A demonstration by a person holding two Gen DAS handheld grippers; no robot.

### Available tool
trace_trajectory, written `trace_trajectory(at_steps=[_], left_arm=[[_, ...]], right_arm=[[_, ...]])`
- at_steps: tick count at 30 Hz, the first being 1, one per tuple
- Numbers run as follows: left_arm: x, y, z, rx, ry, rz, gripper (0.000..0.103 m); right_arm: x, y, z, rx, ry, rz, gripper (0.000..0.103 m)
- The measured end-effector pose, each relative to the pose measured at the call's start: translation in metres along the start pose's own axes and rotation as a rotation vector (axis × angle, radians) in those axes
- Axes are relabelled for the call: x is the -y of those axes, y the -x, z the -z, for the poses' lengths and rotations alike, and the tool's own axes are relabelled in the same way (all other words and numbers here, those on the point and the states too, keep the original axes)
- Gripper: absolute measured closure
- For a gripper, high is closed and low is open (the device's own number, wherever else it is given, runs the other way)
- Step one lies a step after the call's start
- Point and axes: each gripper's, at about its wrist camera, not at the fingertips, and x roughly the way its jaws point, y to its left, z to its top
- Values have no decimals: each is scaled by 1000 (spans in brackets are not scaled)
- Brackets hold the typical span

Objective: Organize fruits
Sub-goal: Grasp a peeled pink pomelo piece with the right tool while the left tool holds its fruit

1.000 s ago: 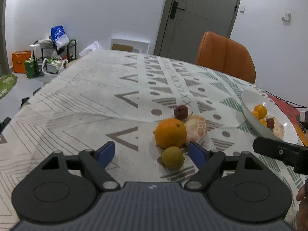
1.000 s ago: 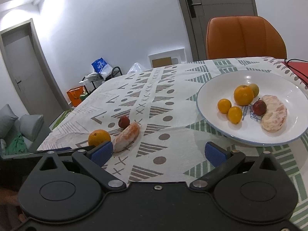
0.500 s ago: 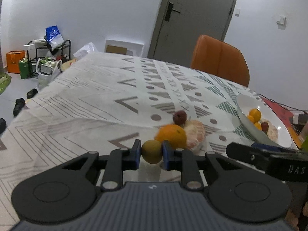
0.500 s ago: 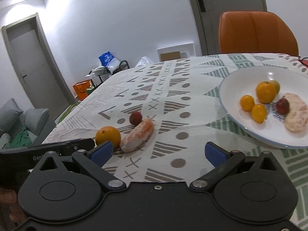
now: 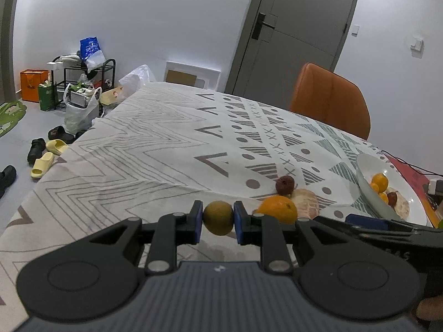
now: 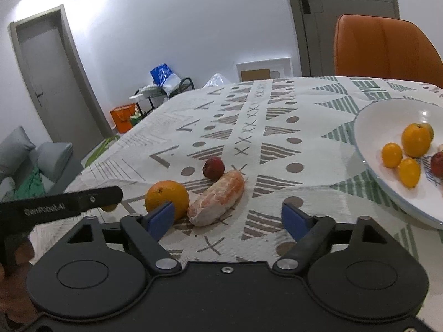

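My left gripper (image 5: 218, 218) is shut on a small olive-green round fruit (image 5: 218, 217), held above the patterned tablecloth. Just right of it on the cloth lie an orange (image 5: 278, 212), a peeled citrus (image 5: 306, 207) and a small dark red fruit (image 5: 284, 185). The right wrist view shows the same orange (image 6: 167, 199), peeled citrus (image 6: 218, 197) and red fruit (image 6: 213, 168). My right gripper (image 6: 228, 218) is open, with the peeled citrus just ahead of its fingers. A white plate (image 6: 368, 127) at the right holds several oranges, a red fruit and more.
An orange chair (image 5: 329, 101) stands at the table's far side. The table's left edge (image 5: 55, 163) drops to a floor with shoes, bags and a rack. A red item and cables (image 5: 412, 174) lie beyond the plate. A hand shows at the lower left of the right wrist view.
My left gripper closed on the olive-green fruit and lifted it off the cloth. My right gripper swung left, so the orange and peeled citrus now sit closer ahead.
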Motion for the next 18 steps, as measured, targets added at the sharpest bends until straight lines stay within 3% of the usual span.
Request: trace_trajectory(at_steps=[7, 12, 14, 18], left_arm=[[-10, 0, -2, -1, 13, -12, 81], [-12, 0, -4, 1, 15, -12, 81], [-11, 1, -5, 7, 11, -9, 81], [-10, 0, -5, 7, 13, -6, 81]], right_arm=[[-6, -11, -1, -3, 26, 19, 29], [-1, -10, -3, -3, 18, 53, 53], [2, -8, -5, -11, 6, 67, 69], [8, -5, -7, -13, -17, 91, 72]])
